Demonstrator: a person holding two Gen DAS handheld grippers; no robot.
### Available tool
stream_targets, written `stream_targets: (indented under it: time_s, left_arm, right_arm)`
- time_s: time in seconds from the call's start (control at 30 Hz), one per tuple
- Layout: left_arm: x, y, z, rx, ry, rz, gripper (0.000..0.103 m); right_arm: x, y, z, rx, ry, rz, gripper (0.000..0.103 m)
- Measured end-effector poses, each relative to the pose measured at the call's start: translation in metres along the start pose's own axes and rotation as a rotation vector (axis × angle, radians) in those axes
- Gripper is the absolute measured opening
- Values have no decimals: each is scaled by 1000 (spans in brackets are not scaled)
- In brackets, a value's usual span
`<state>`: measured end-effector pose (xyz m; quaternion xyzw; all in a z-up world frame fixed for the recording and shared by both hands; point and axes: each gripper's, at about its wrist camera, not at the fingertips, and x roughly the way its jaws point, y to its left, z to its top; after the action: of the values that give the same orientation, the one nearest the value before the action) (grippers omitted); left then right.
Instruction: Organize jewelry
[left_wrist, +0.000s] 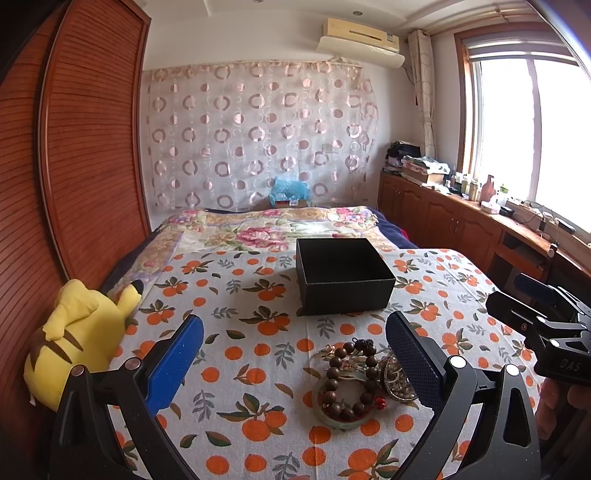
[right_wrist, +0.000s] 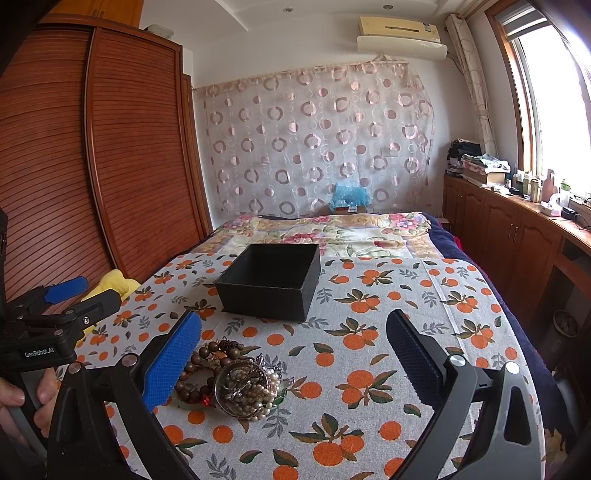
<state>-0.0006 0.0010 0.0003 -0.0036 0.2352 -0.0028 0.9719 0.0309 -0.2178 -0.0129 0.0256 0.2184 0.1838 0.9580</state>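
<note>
A heap of jewelry lies on the orange-print cloth (left_wrist: 240, 354): a brown wooden bead bracelet (left_wrist: 347, 380), a green jade bangle (left_wrist: 332, 421) under it and a silver bangle (left_wrist: 399, 380). In the right wrist view the beads (right_wrist: 201, 365), a silver bangle (right_wrist: 243, 387) and pearls (right_wrist: 258, 398) show. An open, empty black box (left_wrist: 343, 280) (right_wrist: 269, 284) stands beyond the heap. My left gripper (left_wrist: 295, 354) is open above the cloth, the heap by its right finger. My right gripper (right_wrist: 295, 350) is open, the heap by its left finger.
A yellow plush toy (left_wrist: 81, 339) lies at the cloth's left edge, against a wooden wardrobe (left_wrist: 85, 147). A floral quilt (left_wrist: 266, 225) covers the bed beyond the box. Wooden cabinets (right_wrist: 509, 229) with clutter run along the right under the window.
</note>
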Motion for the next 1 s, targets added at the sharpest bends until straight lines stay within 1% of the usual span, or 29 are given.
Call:
stream_targets:
  time_s: [1.0]
  left_arm:
    - [1,3,-2,-4,-2,-2,95]
  right_arm:
    - [-1,1,0,0,-3,3,100]
